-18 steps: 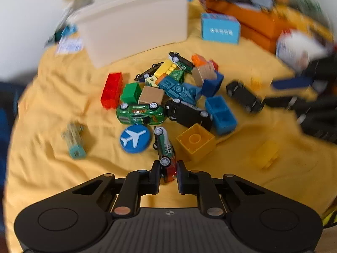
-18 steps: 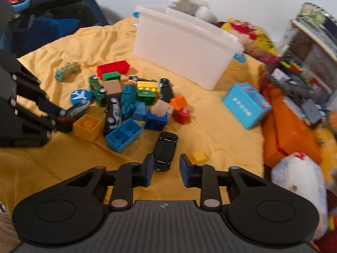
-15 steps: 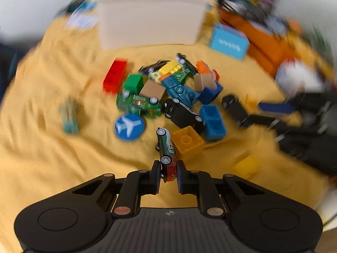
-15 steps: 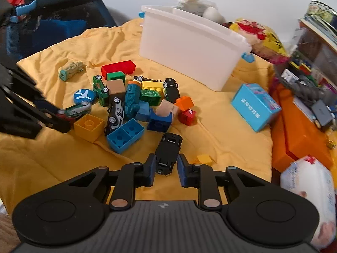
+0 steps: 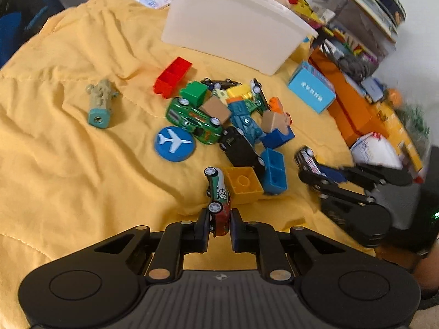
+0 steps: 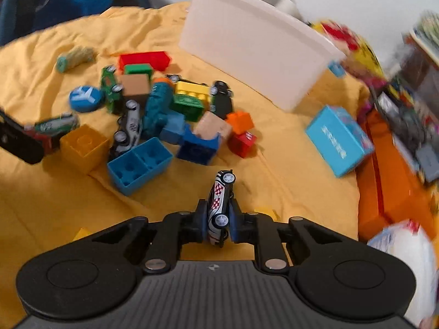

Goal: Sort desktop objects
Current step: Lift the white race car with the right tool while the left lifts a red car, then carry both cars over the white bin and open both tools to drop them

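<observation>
Home play area: wrinkled yellow cloth strewn with plastic building blocks, white plastic bin, cluttered shelf behind.

left gripper: matte black, ribbed base, round silver screws | right gripper: same build, blue-tinted fingers
</observation>
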Tool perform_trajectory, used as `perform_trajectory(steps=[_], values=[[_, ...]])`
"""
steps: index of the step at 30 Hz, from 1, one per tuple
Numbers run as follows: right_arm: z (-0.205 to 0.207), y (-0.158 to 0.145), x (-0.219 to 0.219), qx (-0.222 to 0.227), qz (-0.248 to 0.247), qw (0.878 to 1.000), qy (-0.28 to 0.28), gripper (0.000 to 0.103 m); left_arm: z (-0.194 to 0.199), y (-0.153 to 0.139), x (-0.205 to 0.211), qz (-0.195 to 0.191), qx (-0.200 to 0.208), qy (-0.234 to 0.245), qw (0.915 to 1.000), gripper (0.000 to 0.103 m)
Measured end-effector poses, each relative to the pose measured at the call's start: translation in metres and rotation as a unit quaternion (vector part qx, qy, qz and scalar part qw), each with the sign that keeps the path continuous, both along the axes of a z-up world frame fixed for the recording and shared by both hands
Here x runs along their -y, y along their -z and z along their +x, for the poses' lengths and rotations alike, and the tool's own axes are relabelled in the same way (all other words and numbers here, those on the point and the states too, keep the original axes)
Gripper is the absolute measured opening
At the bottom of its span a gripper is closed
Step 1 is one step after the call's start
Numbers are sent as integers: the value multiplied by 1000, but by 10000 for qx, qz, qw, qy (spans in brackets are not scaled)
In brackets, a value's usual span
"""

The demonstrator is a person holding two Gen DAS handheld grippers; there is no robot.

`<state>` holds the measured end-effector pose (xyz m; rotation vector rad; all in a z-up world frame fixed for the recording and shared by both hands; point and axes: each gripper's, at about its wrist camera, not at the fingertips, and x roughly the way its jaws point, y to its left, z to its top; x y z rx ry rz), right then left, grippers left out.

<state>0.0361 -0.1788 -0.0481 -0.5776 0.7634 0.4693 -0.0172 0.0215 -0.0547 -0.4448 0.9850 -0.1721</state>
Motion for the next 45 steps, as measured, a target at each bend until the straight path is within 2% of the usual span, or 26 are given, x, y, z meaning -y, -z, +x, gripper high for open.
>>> perform_trajectory(steps=[2,3,4,5,7,8,10,12,13,16,20,24,26,29,30,32,35,40,45], values=[[3,-16,16,-447,820,9954,210,18,-1,6,-14,-244,-46,-74,9997,19],[6,-23,25,-791,1350,9869,389,18,-1,10,-20,-352,-98,-121,9993,20],[11,-26,37,-1250,1991,9702,585,18,-2,13,-25,-424,-157,-174,9988,23],[15,-25,42,-1554,2359,9565,726,18,-3,14,-29,-414,-180,-215,9988,26],[20,-14,49,-2007,2698,9359,1048,18,-6,11,-34,-269,-77,-196,9994,28],[21,-8,53,-2140,2778,9285,1219,18,-6,7,-34,-87,-30,-139,9999,34],[20,-4,59,-2212,2871,9204,1467,28,-9,-1,-30,438,90,36,9990,41],[14,-10,61,-1894,2703,9309,1565,35,-12,-10,-22,939,309,301,9946,43],[10,-15,59,-1661,2501,9414,1540,35,-13,-13,-19,1093,414,437,9922,43],[5,-25,53,-1318,2210,9577,1289,35,-10,-17,-4,1554,658,838,9821,44],[2,-21,34,-1001,1707,9741,1094,40,1,-9,10,1845,575,1134,9746,44],[6,-11,24,-1084,1492,9772,1053,43,6,2,9,1782,321,1152,9767,41],[5,-5,21,-1070,1314,9795,1088,43,6,4,7,1727,352,1152,9776,38],[3,0,23,-1094,1319,9792,1085,43,6,5,10,1819,386,1205,9751,35],[2,1,23,-1061,1301,9802,1055,42,6,5,11,1865,398,1231,9739,35],[-1,1,21,-988,1237,9821,1024,34,6,4,14,1971,420,1311,9707,34],[-5,0,16,-872,1101,9858,919,33,7,-2,14,1923,448,1288,9718,34],[-4,-12,19,-852,1139,9856,916,33,10,-42,13,2002,971,1215,9673,33],[8,-48,21,-379,1287,9874,836,33,33,-89,9,1982,1588,1082,9612,33]])
